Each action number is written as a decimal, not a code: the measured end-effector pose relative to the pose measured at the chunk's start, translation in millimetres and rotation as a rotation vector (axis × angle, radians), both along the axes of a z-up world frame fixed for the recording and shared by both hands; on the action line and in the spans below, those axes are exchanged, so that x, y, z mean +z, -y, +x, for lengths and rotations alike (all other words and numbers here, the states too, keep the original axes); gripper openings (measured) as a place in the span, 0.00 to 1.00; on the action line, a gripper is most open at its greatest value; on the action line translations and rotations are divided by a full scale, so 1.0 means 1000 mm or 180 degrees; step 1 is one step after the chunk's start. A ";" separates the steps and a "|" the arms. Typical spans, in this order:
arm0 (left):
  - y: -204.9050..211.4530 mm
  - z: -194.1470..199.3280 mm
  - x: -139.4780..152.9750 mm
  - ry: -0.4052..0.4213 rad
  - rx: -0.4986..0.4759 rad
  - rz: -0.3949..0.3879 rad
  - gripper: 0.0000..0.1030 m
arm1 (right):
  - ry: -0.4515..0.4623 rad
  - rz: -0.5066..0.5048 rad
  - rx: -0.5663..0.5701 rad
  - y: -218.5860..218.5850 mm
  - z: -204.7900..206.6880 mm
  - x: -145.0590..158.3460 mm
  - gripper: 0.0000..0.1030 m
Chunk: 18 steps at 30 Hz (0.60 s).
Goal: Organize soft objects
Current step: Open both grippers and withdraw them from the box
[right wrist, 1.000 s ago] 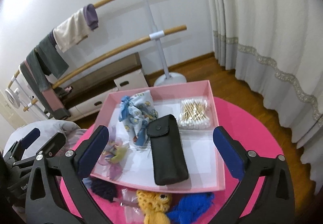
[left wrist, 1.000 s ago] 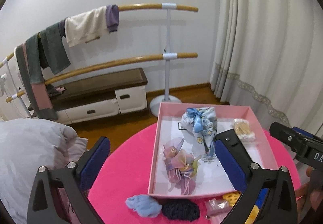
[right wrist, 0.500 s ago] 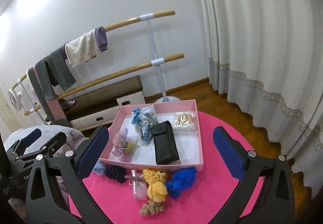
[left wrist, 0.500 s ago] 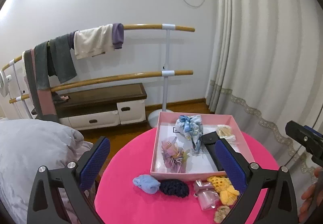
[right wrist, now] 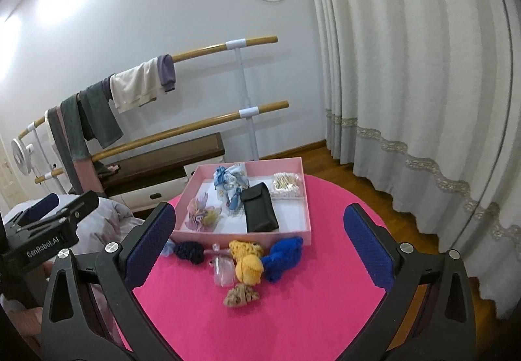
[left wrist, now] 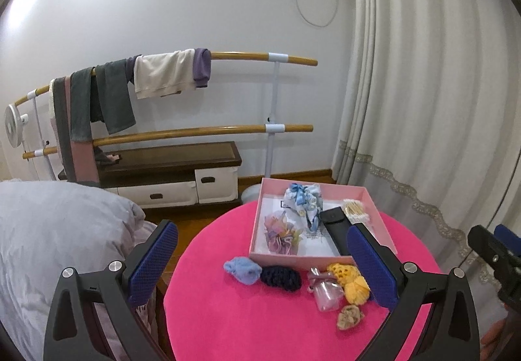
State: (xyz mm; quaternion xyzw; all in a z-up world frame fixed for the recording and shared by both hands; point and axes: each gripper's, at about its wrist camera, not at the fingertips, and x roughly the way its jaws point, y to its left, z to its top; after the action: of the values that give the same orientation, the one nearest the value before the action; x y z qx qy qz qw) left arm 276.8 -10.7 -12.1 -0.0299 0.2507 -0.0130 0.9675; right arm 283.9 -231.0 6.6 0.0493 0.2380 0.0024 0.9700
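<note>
Six soft scrunchies (right wrist: 249, 268) lie clustered on the pink table, just before the pink box (right wrist: 302, 198). Two more sit inside it.

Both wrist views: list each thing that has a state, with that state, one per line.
left gripper: open, holding nothing
right gripper: open, holding nothing
pink box: lidless, on the pink table
black pouch: flap closed, lying in the box
cotton swabs: packed, in the box's far corner
blue scrunchie: loose on the table, outside the box
yellow scrunchie: loose on the table
</note>
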 end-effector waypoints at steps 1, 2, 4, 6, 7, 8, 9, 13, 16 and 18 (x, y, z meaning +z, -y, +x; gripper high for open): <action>0.000 -0.006 0.001 0.0001 -0.0001 -0.0005 1.00 | 0.0004 -0.0017 -0.0007 -0.001 -0.006 -0.002 1.00; -0.001 -0.014 0.001 0.0003 -0.0007 -0.0007 1.00 | 0.0001 -0.0028 -0.0015 -0.001 -0.010 -0.003 1.00; -0.001 -0.025 0.001 -0.0004 -0.0005 -0.0010 1.00 | -0.0008 -0.0025 -0.0007 -0.002 -0.015 -0.006 1.00; 0.000 -0.036 0.001 -0.0013 -0.0029 -0.0016 1.00 | -0.0009 -0.0011 0.0002 -0.001 -0.020 -0.010 1.00; 0.000 -0.043 0.001 -0.0014 -0.0043 -0.0011 1.00 | -0.0011 -0.0017 0.0005 -0.002 -0.023 -0.011 1.00; 0.000 -0.048 0.001 -0.0015 -0.0042 -0.0001 1.00 | -0.0021 -0.0028 0.0011 -0.002 -0.024 -0.012 1.00; 0.001 -0.050 0.002 -0.0016 -0.0037 0.0008 1.00 | -0.0025 -0.0034 0.0014 -0.002 -0.025 -0.013 1.00; 0.002 -0.059 0.003 -0.0045 -0.0044 0.0009 1.00 | -0.0049 -0.0030 0.0042 -0.002 -0.029 -0.017 1.00; 0.001 -0.059 0.003 -0.0066 -0.0040 0.0010 1.00 | -0.0084 -0.0031 0.0051 -0.002 -0.030 -0.021 1.00; 0.001 -0.061 0.004 -0.0074 -0.0058 -0.0007 1.00 | -0.0099 -0.0010 0.0047 0.000 -0.030 -0.022 1.00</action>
State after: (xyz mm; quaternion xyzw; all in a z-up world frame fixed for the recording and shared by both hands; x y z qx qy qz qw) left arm 215.9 -11.8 -8.6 -0.0289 0.2623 -0.0217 0.9643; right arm 254.0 -231.0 -15.6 0.0460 0.2534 0.0084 0.9662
